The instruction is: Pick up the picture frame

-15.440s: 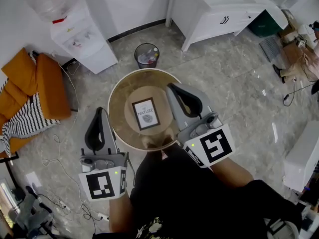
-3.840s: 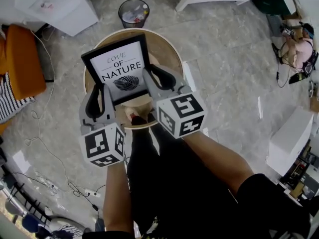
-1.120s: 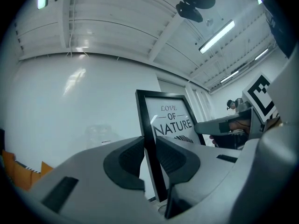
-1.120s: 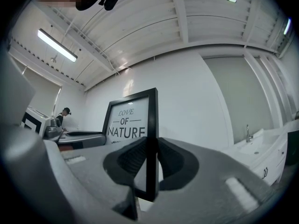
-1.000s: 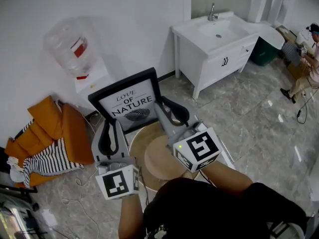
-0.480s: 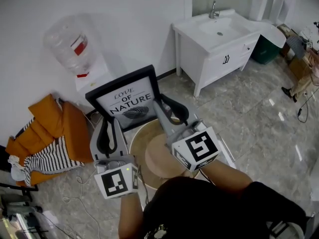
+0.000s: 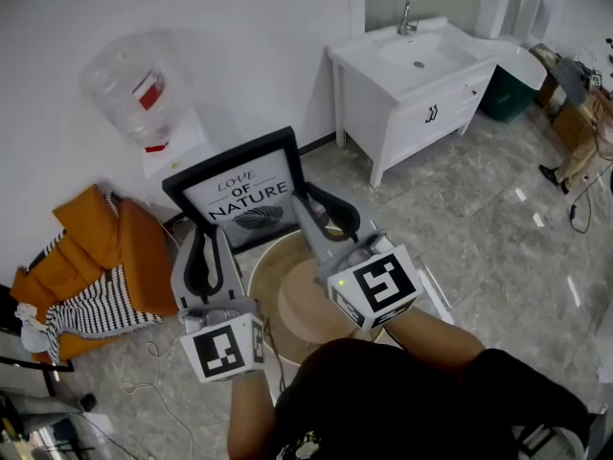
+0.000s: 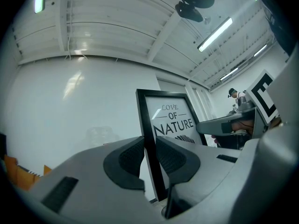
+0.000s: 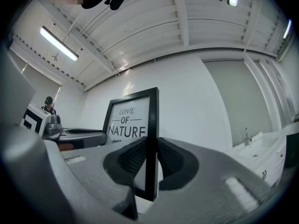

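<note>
Above round table (image 7: 269,268): picture frame (image 7: 244,195) between left tool (image 7: 201,238) and right tool (image 7: 318,202); water dispenser (image 7: 170,140) behind-left, sink cabinet (image 7: 414,89) behind-right.

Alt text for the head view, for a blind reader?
A black picture frame is held above a round wooden table, left gripper clamped on its left edge, right gripper on its right. Behind: a water dispenser, white sink cabinet, orange cushions.

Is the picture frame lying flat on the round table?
No, the picture frame is held up in the air above the round table, with the left gripper and right gripper each clamped on a side edge.
</note>
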The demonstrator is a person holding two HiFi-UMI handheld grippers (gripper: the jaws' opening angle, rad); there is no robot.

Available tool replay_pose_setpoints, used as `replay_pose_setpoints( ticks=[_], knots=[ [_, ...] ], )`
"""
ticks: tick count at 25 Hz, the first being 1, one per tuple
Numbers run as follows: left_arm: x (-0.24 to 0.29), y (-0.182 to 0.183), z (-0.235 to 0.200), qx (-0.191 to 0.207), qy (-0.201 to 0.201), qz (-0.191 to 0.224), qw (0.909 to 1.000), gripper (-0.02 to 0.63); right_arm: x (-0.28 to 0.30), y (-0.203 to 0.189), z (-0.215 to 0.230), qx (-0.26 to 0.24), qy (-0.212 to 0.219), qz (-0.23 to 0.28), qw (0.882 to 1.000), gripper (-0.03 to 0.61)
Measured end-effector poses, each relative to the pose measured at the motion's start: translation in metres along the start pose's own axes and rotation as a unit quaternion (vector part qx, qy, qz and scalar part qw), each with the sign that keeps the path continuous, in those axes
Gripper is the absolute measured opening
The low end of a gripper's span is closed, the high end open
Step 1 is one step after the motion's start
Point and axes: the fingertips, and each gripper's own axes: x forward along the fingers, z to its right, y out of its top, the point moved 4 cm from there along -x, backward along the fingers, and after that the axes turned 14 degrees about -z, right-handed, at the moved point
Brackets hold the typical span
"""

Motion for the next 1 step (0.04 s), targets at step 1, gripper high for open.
replay_pose_setpoints(
  ticks=[1],
  knots=[
    [0.0,0.0001,0.0002,0.0,0.0,0.0,1.0,0.078,-0.0001,-0.0001,0.0001,0.0,0.0,0.0,1.0,0.064]
  ],
)
